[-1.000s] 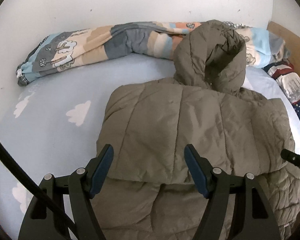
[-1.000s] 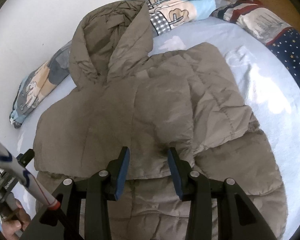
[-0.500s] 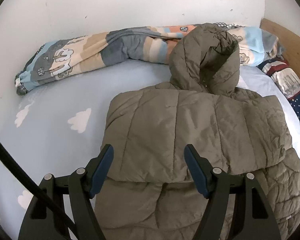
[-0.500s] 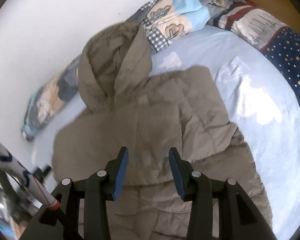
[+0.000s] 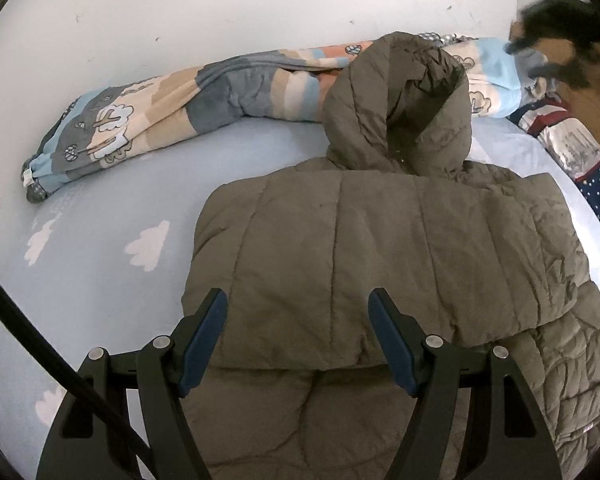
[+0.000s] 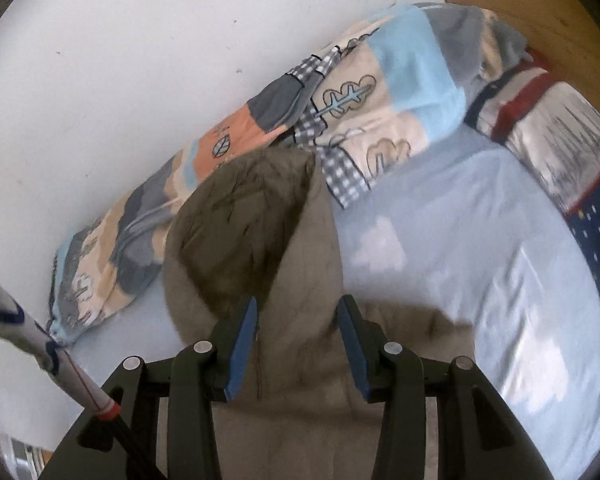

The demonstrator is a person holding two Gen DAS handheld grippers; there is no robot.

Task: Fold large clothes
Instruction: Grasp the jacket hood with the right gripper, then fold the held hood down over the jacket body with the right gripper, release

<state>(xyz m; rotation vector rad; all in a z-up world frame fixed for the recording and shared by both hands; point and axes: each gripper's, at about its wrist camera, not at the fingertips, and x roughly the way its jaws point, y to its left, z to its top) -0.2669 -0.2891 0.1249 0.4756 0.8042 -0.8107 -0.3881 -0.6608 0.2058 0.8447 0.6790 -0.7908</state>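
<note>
On the pale blue cloud-print bedsheet, your olive quilted hooded jacket lies folded. Your left gripper and right gripper hover above it, jaws apart, empty.

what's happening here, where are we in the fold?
A person with a gripper in each hand is folding an olive puffer jacket on a bed with a light blue cloud-print sheet. Its sleeves are already folded in across the body; the hood still lies out flat toward the rolled patchwork quilt by the wall. The left gripper hovers open over the folded part, holding nothing. The right gripper is open over the hood's base, also empty.
</note>
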